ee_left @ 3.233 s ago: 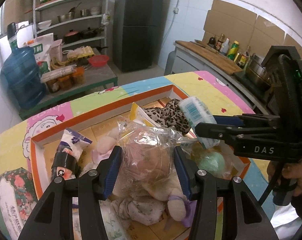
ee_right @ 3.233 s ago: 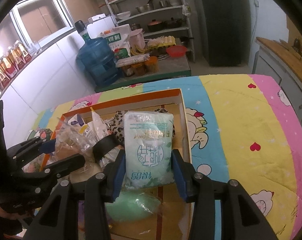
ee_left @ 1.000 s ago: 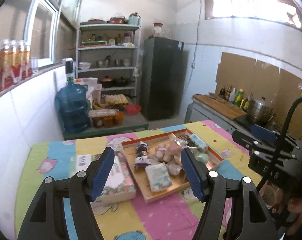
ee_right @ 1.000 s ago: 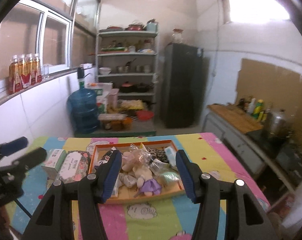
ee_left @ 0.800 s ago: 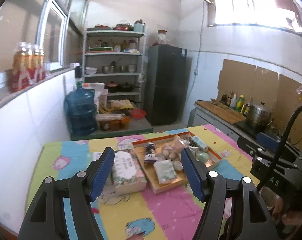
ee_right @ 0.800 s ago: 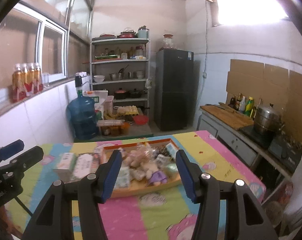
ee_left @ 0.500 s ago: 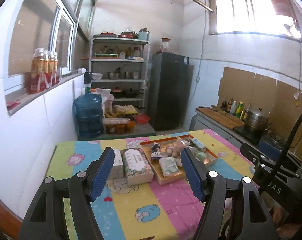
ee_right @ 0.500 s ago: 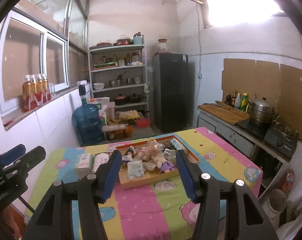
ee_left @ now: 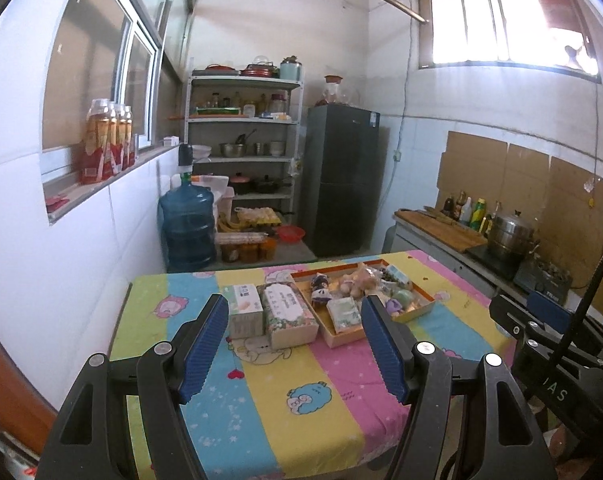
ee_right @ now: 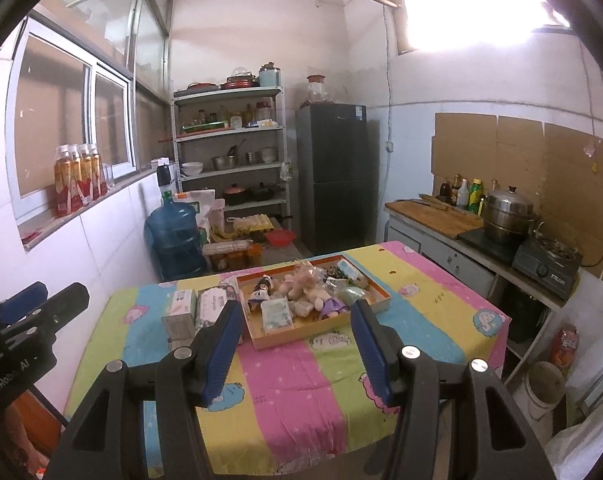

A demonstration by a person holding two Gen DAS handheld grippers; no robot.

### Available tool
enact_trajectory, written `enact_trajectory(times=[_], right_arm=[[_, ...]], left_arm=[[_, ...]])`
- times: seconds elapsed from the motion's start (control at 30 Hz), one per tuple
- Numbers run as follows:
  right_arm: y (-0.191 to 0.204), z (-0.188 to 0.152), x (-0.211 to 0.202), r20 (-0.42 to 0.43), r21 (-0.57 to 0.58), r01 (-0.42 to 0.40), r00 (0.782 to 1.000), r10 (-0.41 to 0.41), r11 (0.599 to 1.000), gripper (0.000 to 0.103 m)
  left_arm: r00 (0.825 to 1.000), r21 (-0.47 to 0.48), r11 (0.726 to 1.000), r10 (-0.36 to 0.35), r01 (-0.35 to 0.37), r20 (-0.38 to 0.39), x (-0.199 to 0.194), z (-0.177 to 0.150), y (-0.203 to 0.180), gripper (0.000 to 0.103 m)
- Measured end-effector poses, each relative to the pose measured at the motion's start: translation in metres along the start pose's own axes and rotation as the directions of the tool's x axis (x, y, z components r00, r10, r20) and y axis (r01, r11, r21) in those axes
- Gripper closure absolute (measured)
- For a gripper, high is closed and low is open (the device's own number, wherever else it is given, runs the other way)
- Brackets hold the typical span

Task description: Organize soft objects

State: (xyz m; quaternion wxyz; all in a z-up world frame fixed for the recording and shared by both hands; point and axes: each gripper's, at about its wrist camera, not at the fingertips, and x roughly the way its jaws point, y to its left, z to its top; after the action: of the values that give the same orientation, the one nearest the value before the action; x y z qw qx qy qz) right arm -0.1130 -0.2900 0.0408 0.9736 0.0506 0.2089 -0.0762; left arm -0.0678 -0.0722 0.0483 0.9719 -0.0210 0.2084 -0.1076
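An orange-rimmed cardboard tray [ee_left: 421,309] [ee_right: 384,293] sits on the far half of the table, full of soft things: plush toys [ee_right: 307,285], a pale green tissue pack [ee_left: 343,311] [ee_right: 276,313], a blue-white pack [ee_right: 347,269] and a leopard-print cloth. My left gripper [ee_left: 293,344] is open and empty, far back from the tray above the table's near end. My right gripper [ee_right: 294,346] is open and empty, equally far back.
Two boxes [ee_left: 243,311] [ee_left: 287,314] stand left of the tray on the colourful tablecloth [ee_right: 285,384]. A water jug [ee_left: 187,228], shelves [ee_left: 243,152], a fridge [ee_left: 341,176] and a counter with a steamer pot [ee_right: 503,214] line the room. A bucket [ee_right: 543,390] stands on the floor at right.
Both grippers let go of the bagged plush and the blue-white pack in the tray, opened, and drew far back and up from the table. The whole room now shows.
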Motion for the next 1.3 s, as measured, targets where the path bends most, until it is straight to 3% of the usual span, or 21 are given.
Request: enact_trajectory(times=[0.83,1.3], right_arm=[[0.005,-0.008,-0.017,-0.001,-0.013,0.003,1.000,-0.003,1.000,0.047],[0.000,-0.003,-0.010,-0.012,-0.009,-0.042,0.999,0.042,0.999,0.047]], left_arm=[[1.000,0.019,1.000,0.021,-0.021,-0.005,-0.018,-0.005,0.002,0.032],[0.998,0.016,0.998,0.055,-0.055,-0.006,-0.013,-0.005,0.002,0.032]])
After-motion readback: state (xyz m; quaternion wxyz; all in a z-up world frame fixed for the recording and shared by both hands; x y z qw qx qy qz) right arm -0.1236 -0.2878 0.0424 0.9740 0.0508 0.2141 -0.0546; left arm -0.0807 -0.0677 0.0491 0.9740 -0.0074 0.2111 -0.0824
